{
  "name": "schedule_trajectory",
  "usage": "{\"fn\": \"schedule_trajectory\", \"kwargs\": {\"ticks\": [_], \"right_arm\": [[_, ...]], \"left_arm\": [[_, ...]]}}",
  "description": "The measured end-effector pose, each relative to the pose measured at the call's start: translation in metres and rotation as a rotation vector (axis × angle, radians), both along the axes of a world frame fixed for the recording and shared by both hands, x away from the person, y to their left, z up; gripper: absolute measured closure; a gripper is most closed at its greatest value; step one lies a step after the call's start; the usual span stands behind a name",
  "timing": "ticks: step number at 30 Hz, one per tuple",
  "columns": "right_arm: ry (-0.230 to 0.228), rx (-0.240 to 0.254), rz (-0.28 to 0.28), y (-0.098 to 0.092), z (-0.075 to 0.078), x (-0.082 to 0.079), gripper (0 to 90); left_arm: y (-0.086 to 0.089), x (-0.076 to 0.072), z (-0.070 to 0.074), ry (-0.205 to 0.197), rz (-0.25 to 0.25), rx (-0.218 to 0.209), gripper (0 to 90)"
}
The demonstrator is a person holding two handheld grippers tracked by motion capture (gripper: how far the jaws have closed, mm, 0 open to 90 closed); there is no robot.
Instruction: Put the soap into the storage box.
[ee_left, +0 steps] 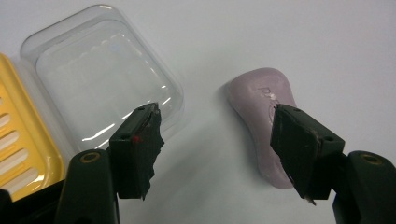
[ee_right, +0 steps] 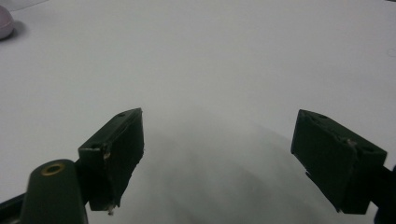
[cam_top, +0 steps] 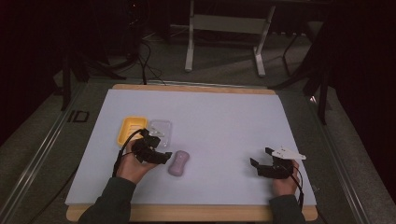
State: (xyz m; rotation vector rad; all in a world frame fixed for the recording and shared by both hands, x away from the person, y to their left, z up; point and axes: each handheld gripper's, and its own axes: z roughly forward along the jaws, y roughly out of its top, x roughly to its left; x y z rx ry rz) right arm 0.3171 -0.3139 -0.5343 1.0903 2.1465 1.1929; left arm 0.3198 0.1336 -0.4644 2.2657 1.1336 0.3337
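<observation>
Lower left of the high view: left gripper [cam_top: 156, 151], jaws apart, nothing between them. Soap bar [cam_top: 179, 163], pale purple, lies just right of it on the white table [cam_top: 224, 121]. Clear lid [cam_top: 160, 128] and yellow tray [cam_top: 130, 129] sit just above. Lower right: right gripper [cam_top: 261, 163], jaws wide, holding nothing.

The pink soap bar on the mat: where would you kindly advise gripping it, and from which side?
Probably across the narrow waist of the soap bar, coming down from above: it lies flat, its ends bulge wider than its middle, and the mat beside both long sides is bare.
</observation>
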Motion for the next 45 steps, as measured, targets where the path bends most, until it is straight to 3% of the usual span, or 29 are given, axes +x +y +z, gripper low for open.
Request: {"fn": "schedule_trajectory", "kwargs": {"ticks": [22,31,37,45], "right_arm": [[0.001,0.003,0.0,-0.001,0.0,0.0,16.8],[0.0,0.004,0.0,-0.001,0.0,0.0,16.9],[0.0,0.004,0.001,-0.001,0.0,0.0,16.8],[0.0,0.004,0.001,0.0,0.0,0.0,16.9]], "left_arm": [[-0.021,0.004,-0.003,0.045,-0.038,0.056,31.1],[-0.029,0.005,-0.007,0.055,-0.039,0.081,25.4],[-0.036,0.007,-0.011,0.065,-0.032,0.103,14.8],[-0.048,0.008,-0.02,0.091,-0.055,0.116,11.9]]}}
